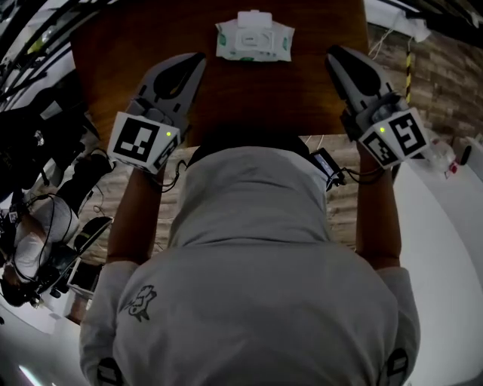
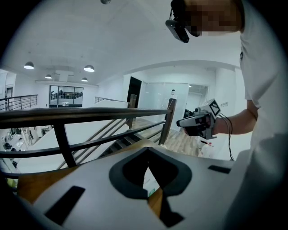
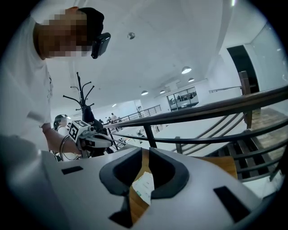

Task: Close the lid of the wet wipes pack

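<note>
Wet wipes pack, lid open
</note>
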